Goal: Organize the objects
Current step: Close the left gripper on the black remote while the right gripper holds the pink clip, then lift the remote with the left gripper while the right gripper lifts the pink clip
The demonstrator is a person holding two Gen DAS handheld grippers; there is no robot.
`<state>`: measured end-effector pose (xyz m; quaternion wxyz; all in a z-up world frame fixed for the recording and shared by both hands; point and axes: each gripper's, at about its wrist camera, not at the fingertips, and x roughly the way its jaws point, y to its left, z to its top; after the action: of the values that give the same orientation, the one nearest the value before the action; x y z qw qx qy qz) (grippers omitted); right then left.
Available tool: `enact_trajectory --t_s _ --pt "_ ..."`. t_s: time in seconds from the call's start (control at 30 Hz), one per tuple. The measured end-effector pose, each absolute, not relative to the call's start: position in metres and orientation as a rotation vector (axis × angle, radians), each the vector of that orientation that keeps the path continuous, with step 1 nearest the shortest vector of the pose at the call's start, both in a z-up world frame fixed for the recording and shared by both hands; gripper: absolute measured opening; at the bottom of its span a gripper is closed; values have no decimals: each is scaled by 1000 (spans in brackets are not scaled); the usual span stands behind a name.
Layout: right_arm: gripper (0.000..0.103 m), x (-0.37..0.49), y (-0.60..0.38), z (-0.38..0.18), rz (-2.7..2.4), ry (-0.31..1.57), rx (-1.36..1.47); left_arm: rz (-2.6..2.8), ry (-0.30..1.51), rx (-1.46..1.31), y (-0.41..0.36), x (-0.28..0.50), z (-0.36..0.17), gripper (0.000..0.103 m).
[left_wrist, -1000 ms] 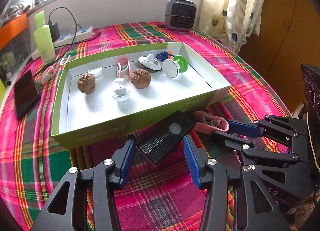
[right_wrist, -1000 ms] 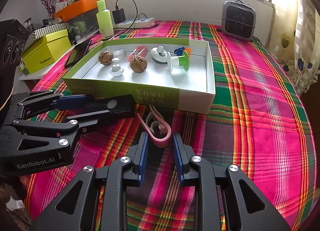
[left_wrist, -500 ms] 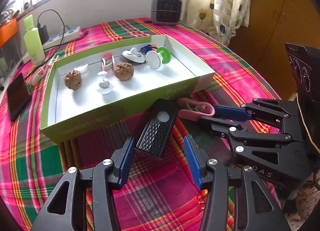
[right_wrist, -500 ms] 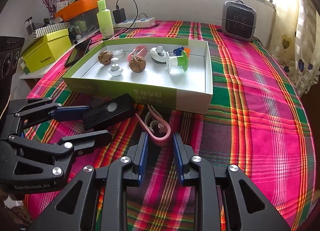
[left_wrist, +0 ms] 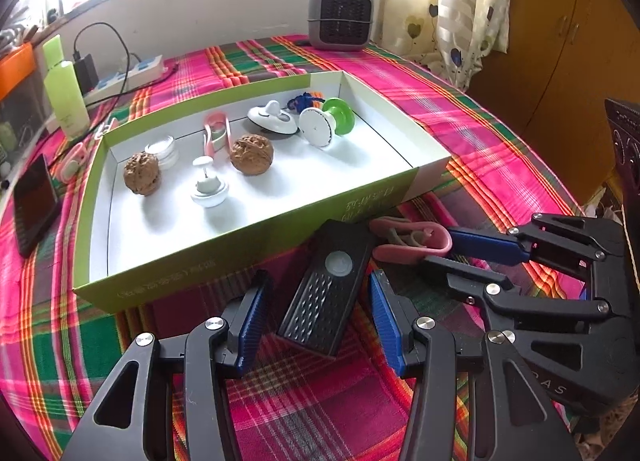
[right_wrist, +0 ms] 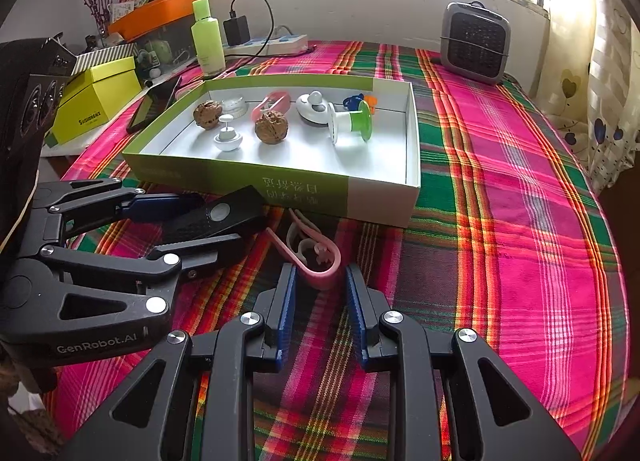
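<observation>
- My left claw [left_wrist: 316,301] is open, its blue pads on either side of the black remote [left_wrist: 326,285], with a gap on both sides; neither pad touches it.
- The black remote lies flat on the plaid cloth [right_wrist: 520,221], just in front of the green box [left_wrist: 240,237], its far end close to the box's near wall.
- My right claw [right_wrist: 318,281] is also open, its two pads flanking the rounded end of the pink clip [right_wrist: 316,261]. I cannot tell whether the pads touch it.
- The pink clip lies on the cloth just beside the remote, also near the front wall of the box.
- Inside the box sit two walnuts [left_wrist: 252,153], a small white knob [left_wrist: 208,187], a second pink clip [left_wrist: 216,133], a white stopper [left_wrist: 272,119], a green and white spool [left_wrist: 326,125] and a clear round lid [left_wrist: 162,149].
- Behind the box stand a green bottle [right_wrist: 208,39], a power strip [right_wrist: 268,43] and a grey heater [right_wrist: 476,41]; a phone [left_wrist: 34,203] lies to the box's left.
</observation>
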<state>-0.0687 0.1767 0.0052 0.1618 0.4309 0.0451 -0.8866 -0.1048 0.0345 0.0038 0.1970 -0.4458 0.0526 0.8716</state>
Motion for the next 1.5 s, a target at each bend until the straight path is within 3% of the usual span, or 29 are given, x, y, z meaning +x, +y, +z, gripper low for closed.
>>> enact_trajectory --t_s 0.4,0.47,1.5 --pt "26 -68 175 5 -2536 143 1231 2453 153 -1245 35 -103 4 38" --pt "26 -68 175 5 -2537 146 1232 2454 150 -1246 35 -101 3 25" --pt "31 -67 152 5 -2453 230 1195 2556 -19 -1293 -14 -87 2 25"
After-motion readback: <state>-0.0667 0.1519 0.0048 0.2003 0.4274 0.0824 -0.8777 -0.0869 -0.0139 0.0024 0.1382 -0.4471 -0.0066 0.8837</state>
